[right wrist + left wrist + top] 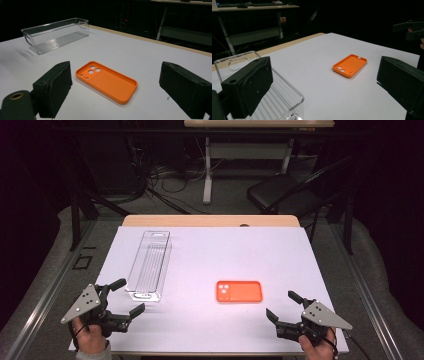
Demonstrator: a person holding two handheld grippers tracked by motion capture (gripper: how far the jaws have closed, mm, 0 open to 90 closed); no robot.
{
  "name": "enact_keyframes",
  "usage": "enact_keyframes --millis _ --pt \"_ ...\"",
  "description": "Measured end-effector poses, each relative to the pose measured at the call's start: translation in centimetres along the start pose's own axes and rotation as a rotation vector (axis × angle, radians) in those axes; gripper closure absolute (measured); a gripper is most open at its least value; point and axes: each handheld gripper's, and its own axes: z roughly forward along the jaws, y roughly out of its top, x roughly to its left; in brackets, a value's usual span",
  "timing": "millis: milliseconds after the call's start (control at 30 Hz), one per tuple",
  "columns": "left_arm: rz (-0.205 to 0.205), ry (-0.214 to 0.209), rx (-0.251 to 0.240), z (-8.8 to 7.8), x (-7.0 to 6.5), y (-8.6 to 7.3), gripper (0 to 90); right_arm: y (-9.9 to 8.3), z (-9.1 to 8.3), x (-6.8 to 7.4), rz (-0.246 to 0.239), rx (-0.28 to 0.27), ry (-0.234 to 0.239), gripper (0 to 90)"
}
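One orange phone case (239, 291), one clear plastic bin (149, 265); left gripper (123, 296) and right gripper (283, 305), jaws open, empty.

Orange phone case (239, 291): one, lying on the white counter (210, 255)
Clear plastic bin (148, 265): one
Claws: two, the left claw (121, 296) and the right claw (282, 304)
Hands: two, one on each claw
Black chair (285, 194) beyond the counter: one
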Motion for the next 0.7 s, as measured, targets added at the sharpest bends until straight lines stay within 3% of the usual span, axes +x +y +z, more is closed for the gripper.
enact_keyframes --millis 167,333,433,700 --pt "-0.002 -0.004 0.003 0.3 0.1 0.4 0.5 0.2 0.1 0.1 0.009 0.006 0.004 10.6" --pt "-0.075 -0.013 0.025 1.4 0.8 1.4 0.4 0.6 0.9 0.1 0.010 0.058 0.011 10.7" --pt "-0.093 -0.018 0.039 2.1 1.4 1.9 0.5 1.0 1.0 0.3 -0.005 0.075 0.014 10.7" --pt "-0.104 -0.033 0.076 3.3 2.5 3.2 0.5 1.5 1.5 -0.2 0.004 0.112 0.018 10.7"
